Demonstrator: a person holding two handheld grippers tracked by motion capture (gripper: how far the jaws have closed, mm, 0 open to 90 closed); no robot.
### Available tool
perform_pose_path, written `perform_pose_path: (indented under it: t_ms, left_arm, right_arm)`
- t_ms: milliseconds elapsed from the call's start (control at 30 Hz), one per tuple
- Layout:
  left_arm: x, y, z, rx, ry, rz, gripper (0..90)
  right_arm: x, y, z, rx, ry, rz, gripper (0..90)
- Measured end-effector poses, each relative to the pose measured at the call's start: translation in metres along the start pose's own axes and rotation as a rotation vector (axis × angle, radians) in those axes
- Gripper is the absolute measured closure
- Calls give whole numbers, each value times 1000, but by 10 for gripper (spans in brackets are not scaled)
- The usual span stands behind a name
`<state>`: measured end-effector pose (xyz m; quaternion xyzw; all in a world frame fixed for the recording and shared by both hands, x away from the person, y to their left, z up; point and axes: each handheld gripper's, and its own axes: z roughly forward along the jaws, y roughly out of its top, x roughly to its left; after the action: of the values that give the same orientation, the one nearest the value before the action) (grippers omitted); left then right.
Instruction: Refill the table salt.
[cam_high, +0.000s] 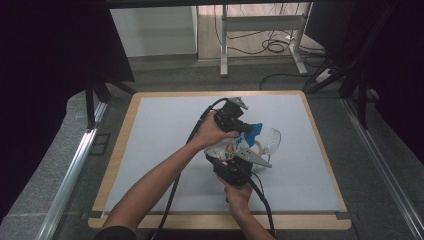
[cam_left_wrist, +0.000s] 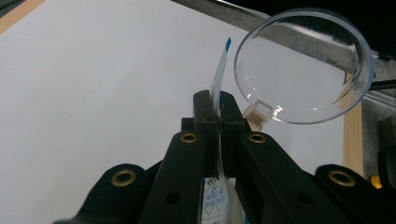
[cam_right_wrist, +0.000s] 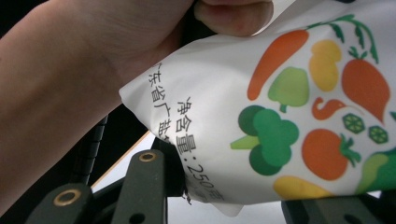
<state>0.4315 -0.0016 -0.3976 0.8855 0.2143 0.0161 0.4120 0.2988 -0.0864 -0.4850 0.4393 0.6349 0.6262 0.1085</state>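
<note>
Left gripper (cam_left_wrist: 218, 122) jaws clamp the printed pouch (cam_right_wrist: 299, 116) at its thin top edge; right gripper (cam_high: 234, 172) jaws' state unclear; pouch looks soft, light, crinkly; better held by sealed edges.

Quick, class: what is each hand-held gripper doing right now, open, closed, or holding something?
Left hand-held gripper: closed on the top edge of the printed pouch.
Right hand-held gripper: the pouch lies between its jaws; a firm grip cannot be told.

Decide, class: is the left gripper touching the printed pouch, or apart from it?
Touching. In the left gripper view, the left gripper has its jaws closed on the thin top edge of the printed pouch, no gap showing.
</note>
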Motion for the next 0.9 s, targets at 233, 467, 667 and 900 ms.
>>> perform_pose_path:
  t_ms: [233, 467, 667, 900]
  left_arm:
    - [0, 2, 1, 3, -3, 6, 895]
    - [-1, 3, 0, 9, 2, 10, 895]
    - [-1, 4, 0, 11, 3, 12, 895]
    - [-1, 3, 0, 12, 5, 11, 895]
  right_arm:
    - [0, 1, 0, -11, -7, 1, 636]
    - [0, 0, 1, -15, -3, 6, 636]
    - [0, 0, 0, -21, -2, 7, 636]
    - [-1, 0, 1, -21, 0, -1, 636]
